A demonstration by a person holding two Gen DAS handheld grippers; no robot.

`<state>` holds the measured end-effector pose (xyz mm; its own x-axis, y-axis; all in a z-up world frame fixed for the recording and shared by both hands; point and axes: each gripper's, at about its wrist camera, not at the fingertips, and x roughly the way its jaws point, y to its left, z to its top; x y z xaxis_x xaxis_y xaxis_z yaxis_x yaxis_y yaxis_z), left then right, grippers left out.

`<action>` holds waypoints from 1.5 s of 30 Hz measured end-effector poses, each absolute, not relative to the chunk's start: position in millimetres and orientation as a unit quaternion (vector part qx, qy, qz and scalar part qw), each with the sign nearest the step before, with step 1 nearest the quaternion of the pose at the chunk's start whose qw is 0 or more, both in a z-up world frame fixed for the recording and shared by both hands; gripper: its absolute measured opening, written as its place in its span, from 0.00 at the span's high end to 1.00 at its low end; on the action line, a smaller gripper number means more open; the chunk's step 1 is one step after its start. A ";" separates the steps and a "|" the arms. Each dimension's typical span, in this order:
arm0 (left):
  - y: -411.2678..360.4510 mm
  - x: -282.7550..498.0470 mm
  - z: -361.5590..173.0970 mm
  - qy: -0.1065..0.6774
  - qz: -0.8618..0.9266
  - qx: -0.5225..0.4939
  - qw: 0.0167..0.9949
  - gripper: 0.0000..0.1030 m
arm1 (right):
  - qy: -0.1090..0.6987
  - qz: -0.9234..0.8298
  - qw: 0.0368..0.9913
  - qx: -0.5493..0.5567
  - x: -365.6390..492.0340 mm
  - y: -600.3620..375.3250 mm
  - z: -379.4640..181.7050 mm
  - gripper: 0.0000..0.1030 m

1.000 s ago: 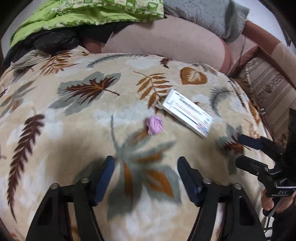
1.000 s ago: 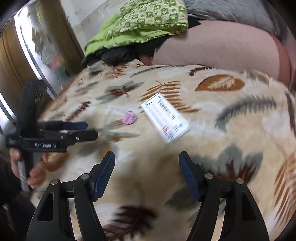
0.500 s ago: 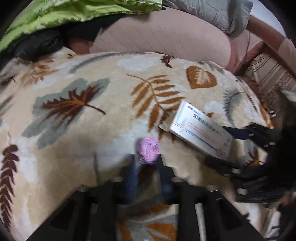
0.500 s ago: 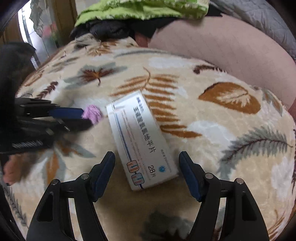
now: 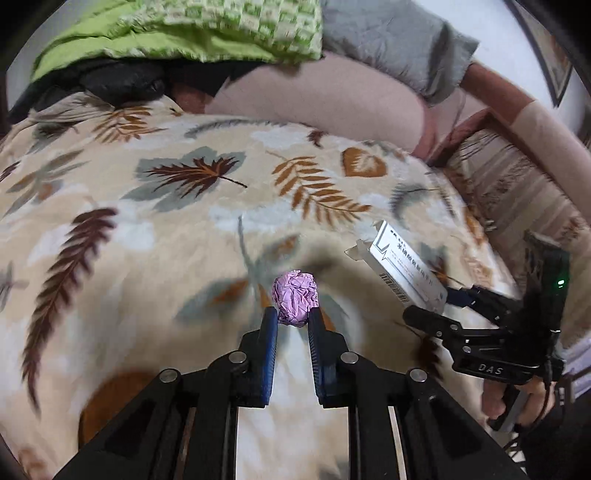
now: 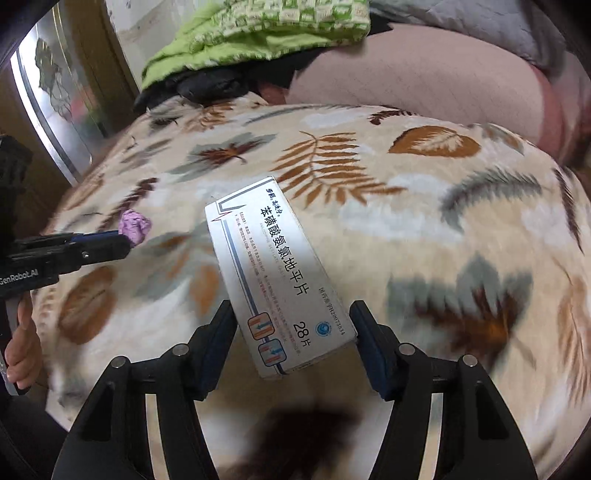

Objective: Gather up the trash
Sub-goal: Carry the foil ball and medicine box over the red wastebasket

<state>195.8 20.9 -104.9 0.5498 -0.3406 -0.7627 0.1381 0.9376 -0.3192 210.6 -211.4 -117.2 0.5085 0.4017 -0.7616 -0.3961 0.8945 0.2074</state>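
Observation:
A crumpled purple paper ball [image 5: 295, 301] sits pinched between the blue pads of my left gripper [image 5: 292, 314], just above the leaf-patterned blanket [image 5: 166, 229]. In the right wrist view the same ball [image 6: 135, 226] shows at the tip of the left gripper [image 6: 123, 240]. A white medicine box [image 6: 280, 266] with blue print lies lengthwise between the fingers of my right gripper [image 6: 291, 310]. Its jaws are closing, and both pads touch the box's sides. From the left wrist view the box [image 5: 406, 273] is tilted and off the blanket, held by the right gripper [image 5: 428, 306].
Green checked cloth [image 5: 192, 33], a grey quilt [image 5: 399, 48], a black bundle [image 5: 122, 81] and a pink cushion [image 5: 317, 107] pile up at the back. A striped armrest [image 5: 517, 192] borders the right. A shiny panel [image 6: 48, 103] stands at the left.
My left gripper went forward and shut on the purple ball, then lifted it. My right gripper straddled the box, narrowed onto it and raised it off the blanket.

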 end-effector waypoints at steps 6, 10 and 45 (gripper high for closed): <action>33.7 95.8 -56.3 0.427 -0.160 -0.144 0.878 0.85 | 0.398 0.226 0.886 0.081 103.4 -226.8 -54.0 0.40; 36.1 32.9 -32.0 0.402 -0.171 -0.165 0.884 0.85 | 0.356 0.227 0.896 0.140 28.0 -236.2 -29.7 0.40; 45.9 -190.6 -57.1 0.412 -0.139 -0.157 0.887 0.85 | 0.361 0.289 0.875 0.144 -180.2 -210.6 -62.2 0.40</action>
<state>-190.6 45.9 -57.1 0.6213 -0.3756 -0.6877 0.1160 0.9121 -0.3933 -180.2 -210.6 -62.2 0.5724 0.6099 -0.5481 -0.4015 0.7913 0.4612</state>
